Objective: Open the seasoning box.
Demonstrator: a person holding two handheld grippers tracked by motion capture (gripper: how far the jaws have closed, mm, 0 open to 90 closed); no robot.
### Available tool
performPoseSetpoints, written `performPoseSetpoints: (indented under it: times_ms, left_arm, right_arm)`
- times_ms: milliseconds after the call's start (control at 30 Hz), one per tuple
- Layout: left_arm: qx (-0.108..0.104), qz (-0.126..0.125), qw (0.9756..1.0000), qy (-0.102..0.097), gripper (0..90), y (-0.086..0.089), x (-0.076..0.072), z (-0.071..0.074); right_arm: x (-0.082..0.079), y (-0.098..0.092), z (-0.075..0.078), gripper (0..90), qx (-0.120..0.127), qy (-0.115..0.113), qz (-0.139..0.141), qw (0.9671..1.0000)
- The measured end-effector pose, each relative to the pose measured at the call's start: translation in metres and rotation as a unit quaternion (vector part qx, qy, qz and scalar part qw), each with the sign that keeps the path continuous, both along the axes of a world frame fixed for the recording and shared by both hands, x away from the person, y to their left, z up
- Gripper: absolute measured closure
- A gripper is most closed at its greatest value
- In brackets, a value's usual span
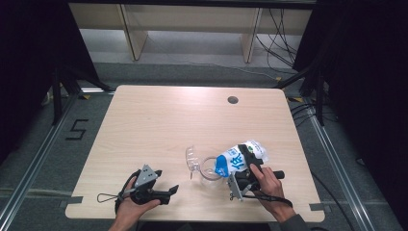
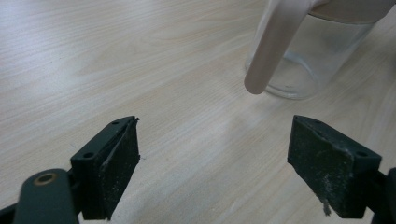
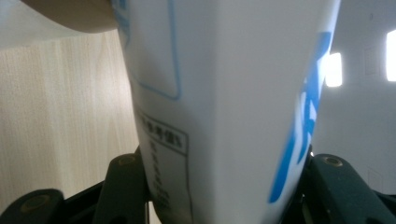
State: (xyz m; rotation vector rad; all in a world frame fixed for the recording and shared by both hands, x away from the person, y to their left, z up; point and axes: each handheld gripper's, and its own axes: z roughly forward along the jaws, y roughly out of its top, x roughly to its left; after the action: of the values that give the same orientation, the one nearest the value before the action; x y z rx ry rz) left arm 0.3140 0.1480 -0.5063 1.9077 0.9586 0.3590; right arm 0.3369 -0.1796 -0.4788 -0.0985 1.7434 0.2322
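A white and blue carton (image 1: 239,159) is tipped over a clear glass pitcher (image 1: 208,168) at the table's front right, its top end over the pitcher's mouth. My right gripper (image 1: 248,166) is shut on the carton; in the right gripper view its two jaws press the carton's (image 3: 224,102) sides. The pitcher (image 2: 308,60) stands upright, and its pale handle (image 2: 275,42) hangs toward my left gripper. My left gripper (image 1: 166,192) lies low at the front left, open (image 2: 215,163), with bare table between its jaws.
The wooden table (image 1: 159,125) has a round cable hole (image 1: 233,100) near its far right edge. A clear lid-like piece (image 1: 191,159) leans beside the pitcher. Black curtains and metal rails flank the table.
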Motion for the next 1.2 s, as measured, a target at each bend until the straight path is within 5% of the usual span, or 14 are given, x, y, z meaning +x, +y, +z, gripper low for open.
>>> performPoseSetpoints:
  times_ms: [100, 300, 800, 900, 967, 1000, 1200]
  left_arm:
    - [0.001, -0.001, 1.0000, 0.000, 16.1, 0.0002, -0.0001, 0.0000]
    - [0.003, 0.001, 1.0000, 0.000, 16.1, 0.0000, -0.0003, 0.0003]
    - [-0.004, -0.001, 1.0000, -0.001, 16.2, -0.0009, -0.0005, -0.0001]
    - [0.000, -0.001, 1.0000, 0.000, 16.2, -0.0002, -0.0002, 0.0002]
    - [0.001, -0.002, 1.0000, 0.000, 16.2, -0.0001, -0.0001, 0.0002]
    - [0.002, 0.000, 1.0000, 0.000, 16.2, -0.0003, -0.0002, 0.0004]
    - [0.003, 0.000, 1.0000, 0.001, 16.2, -0.0004, -0.0003, 0.0004]
  right_arm:
    - [-0.0026, 0.0000, -0.0052, 51.3, 0.028, 0.011, -0.019, 0.9994]
    - [-0.0011, 0.0000, -0.0029, 51.4, 0.012, 0.006, -0.009, 0.9999]
    - [-0.0017, -0.0002, -0.0034, 51.7, 0.019, 0.004, -0.010, 0.9998]
    - [0.0005, -0.0009, -0.0029, 51.9, 0.004, -0.012, 0.005, 0.9999]
    - [-0.0003, 0.0003, 0.0015, 51.9, -0.032, -0.024, 0.008, 0.9992]
    - [-0.0007, -0.0002, -0.0021, 52.0, -0.007, -0.016, 0.001, 0.9999]
    - [-0.0006, 0.0004, 0.0001, 52.2, -0.026, -0.025, 0.004, 0.9994]
